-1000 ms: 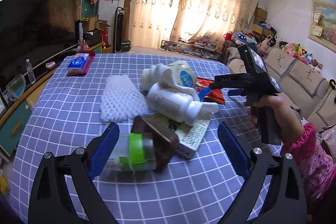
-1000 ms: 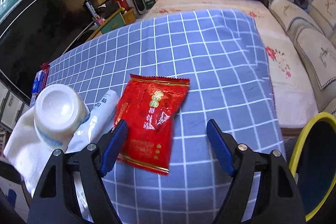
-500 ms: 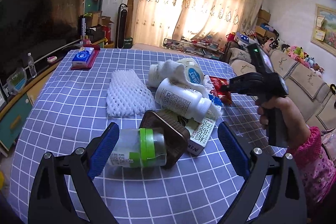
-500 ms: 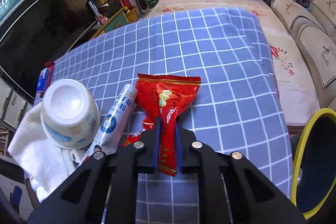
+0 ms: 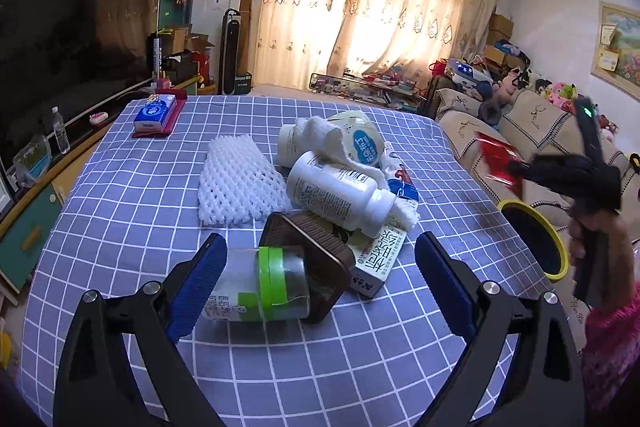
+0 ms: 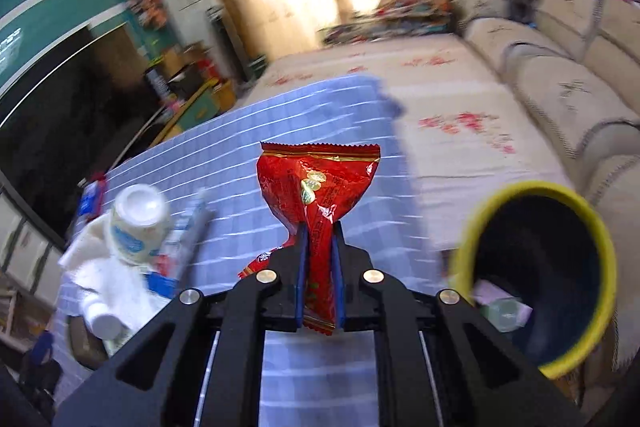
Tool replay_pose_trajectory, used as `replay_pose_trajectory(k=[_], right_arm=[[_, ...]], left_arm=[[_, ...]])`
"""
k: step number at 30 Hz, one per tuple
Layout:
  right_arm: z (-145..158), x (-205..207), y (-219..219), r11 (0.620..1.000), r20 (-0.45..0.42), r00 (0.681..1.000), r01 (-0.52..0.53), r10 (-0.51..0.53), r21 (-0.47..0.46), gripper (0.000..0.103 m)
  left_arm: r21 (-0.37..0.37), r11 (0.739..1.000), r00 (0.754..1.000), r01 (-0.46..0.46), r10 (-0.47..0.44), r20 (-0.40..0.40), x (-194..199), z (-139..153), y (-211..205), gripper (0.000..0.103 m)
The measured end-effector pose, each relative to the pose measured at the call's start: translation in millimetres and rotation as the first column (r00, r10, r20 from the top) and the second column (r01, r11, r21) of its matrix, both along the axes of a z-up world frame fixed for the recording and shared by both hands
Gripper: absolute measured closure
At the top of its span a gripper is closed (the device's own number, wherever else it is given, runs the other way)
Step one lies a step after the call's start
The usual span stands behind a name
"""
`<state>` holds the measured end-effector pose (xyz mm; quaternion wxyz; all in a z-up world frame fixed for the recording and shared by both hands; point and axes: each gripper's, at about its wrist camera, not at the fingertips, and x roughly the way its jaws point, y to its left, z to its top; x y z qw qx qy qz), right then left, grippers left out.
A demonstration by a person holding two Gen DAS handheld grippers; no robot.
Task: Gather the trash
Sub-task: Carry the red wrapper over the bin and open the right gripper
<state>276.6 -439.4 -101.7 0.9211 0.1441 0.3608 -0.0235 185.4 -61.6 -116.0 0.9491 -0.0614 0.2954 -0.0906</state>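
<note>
My right gripper [image 6: 319, 239] is shut on a red snack wrapper [image 6: 318, 183], lifted off the table. In the left wrist view the same wrapper [image 5: 496, 157] hangs in that gripper [image 5: 514, 169] beyond the table's right edge, above and left of a yellow-rimmed dark bin [image 5: 532, 235]. The bin [image 6: 536, 267] sits low right in the right wrist view with some trash inside. My left gripper [image 5: 316, 267] is open over the near table, its blue pads either side of a clear jar with a green band [image 5: 260, 285] and a brown tray [image 5: 308, 259].
On the checked tablecloth [image 5: 120, 219] lie a white foam net [image 5: 236, 183], a white pill bottle [image 5: 336, 195], a white cloth over a tub [image 5: 352, 143], a carton [image 5: 380, 255] and a tissue pack [image 5: 156, 111]. A sofa [image 5: 532, 123] stands right, a TV [image 5: 72, 43] left.
The right gripper closed on the red wrapper on the table, then lifted it and carried it right, off the table toward the bin. The left gripper stayed put.
</note>
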Motion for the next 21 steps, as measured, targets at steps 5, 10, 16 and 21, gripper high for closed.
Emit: replay_pose_trajectory(k=[5, 10, 16, 21], right_arm=[[-24, -27, -70, 0.977, -0.056, 0.977, 0.205, -0.208, -0.059, 0.087], [-59, -35, -119, 0.951, -0.129, 0.943, 0.303, -0.308, -0.056, 0.085], [-84, -32, -135, 0.94, -0.156, 0.927, 0.335, -0.34, -0.06, 0.065], [-87, -35, -131, 0.934, -0.138, 0.924, 0.346, -0.356, -0.09, 0.036]], left_arm=[[-0.006, 1.0, 1.0, 0.008, -0.008, -0.006, -1, -3, -2, 0.009], [0.006, 1.0, 1.0, -0.008, 0.008, -0.011, -3, -6, -3, 0.009], [0.024, 0.999, 1.0, -0.028, 0.028, -0.014, -5, -2, 1, 0.009], [0.021, 0.999, 0.999, -0.047, 0.048, -0.014, -4, 1, 7, 0.009]])
